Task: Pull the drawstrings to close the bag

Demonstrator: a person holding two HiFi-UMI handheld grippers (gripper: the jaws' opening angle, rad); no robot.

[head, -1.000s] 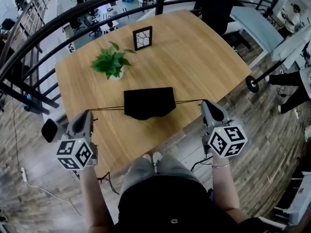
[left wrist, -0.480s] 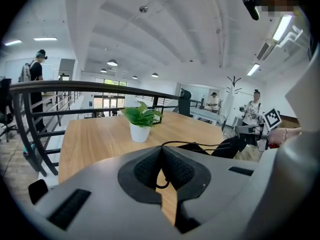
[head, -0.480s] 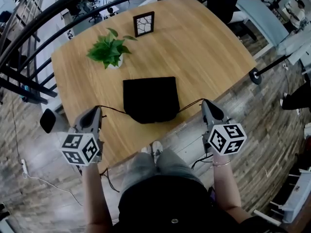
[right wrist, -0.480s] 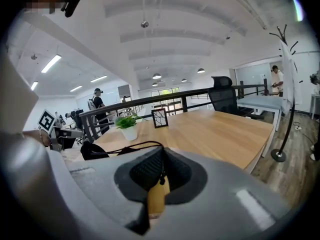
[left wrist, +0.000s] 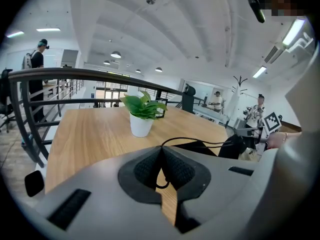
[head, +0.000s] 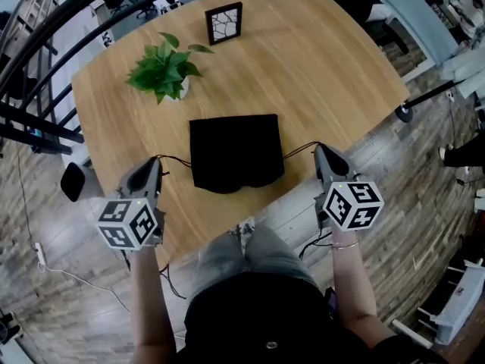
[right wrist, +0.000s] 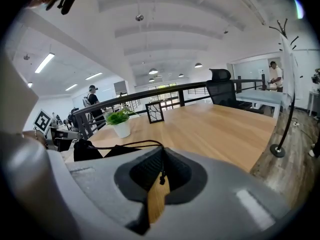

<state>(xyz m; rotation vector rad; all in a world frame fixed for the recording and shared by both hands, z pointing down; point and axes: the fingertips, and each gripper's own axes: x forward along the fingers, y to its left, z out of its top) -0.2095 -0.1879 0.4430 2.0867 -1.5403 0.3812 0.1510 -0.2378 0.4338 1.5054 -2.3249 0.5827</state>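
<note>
A black drawstring bag [head: 235, 152] lies flat on the wooden table [head: 318, 67], near its front edge. My left gripper [head: 154, 163] sits just left of the bag, shut on the left drawstring [head: 176, 160], which curves slackly to the bag. In the left gripper view the cord [left wrist: 192, 140] loops out from between the closed pads [left wrist: 177, 170] toward the bag [left wrist: 196, 147]. My right gripper [head: 319, 150] is to the bag's right, shut on the right drawstring [head: 299, 149]. The right gripper view shows that cord's knot [right wrist: 161, 180] hanging below the pinched pads [right wrist: 146, 170].
A potted green plant [head: 161, 70] in a white pot stands behind the bag to the left. A black picture frame [head: 224, 23] stands at the table's far side. A black railing [head: 45, 48] runs along the left. An office chair [right wrist: 221, 86] is beyond the table.
Both grippers have come inward toward the bag. The drawstrings, taut a second ago, now hang slack, and the bag looks squarer and flatter.
</note>
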